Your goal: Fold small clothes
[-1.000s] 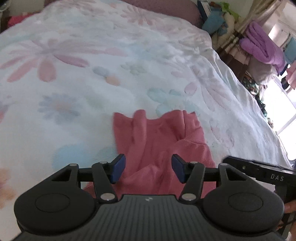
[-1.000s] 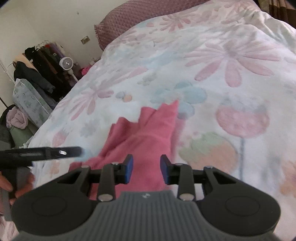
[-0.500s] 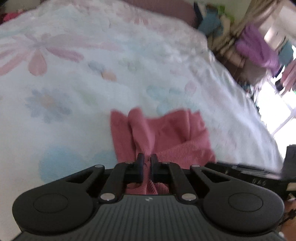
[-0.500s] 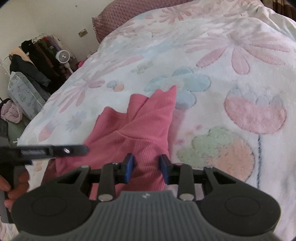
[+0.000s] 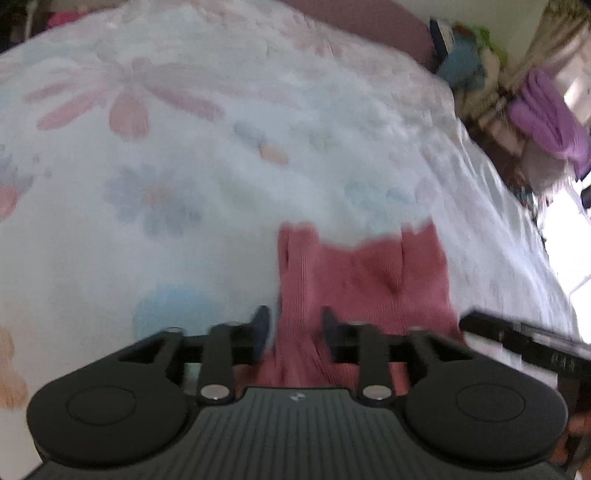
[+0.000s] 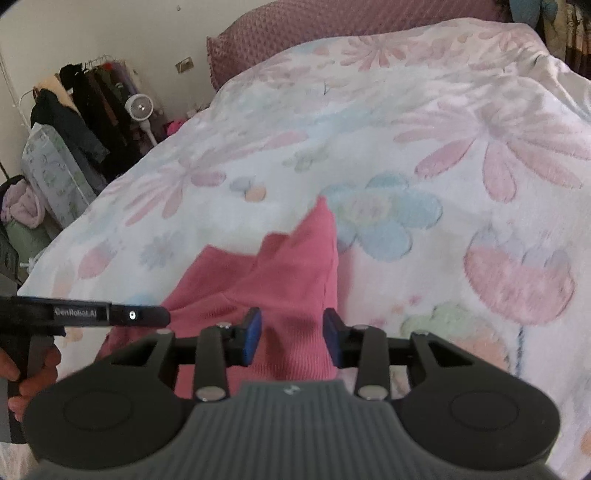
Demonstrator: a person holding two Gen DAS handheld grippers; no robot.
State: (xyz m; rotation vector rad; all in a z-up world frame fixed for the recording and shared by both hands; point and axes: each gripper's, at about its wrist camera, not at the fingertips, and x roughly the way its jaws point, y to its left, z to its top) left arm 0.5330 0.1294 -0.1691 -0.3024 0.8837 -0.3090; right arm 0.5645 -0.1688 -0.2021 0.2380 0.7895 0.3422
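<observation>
Left wrist view: my left gripper stands partly open, gripping nothing, a ridge of the pink knit garment rising between its pads. I judge it placed to pinch that near edge. The garment runs toward 12 o'clock on the floral blanket.

Right wrist view: my right gripper is likewise open astride the garment, whose point aims at 12.

A white fleece bedspread printed with pastel flowers covers the bed, with a mauve quilted pillow at its head against a plain pale wall. Dark clothes on a rack hang beside a small white fan, and bright daylight comes through a window.
</observation>
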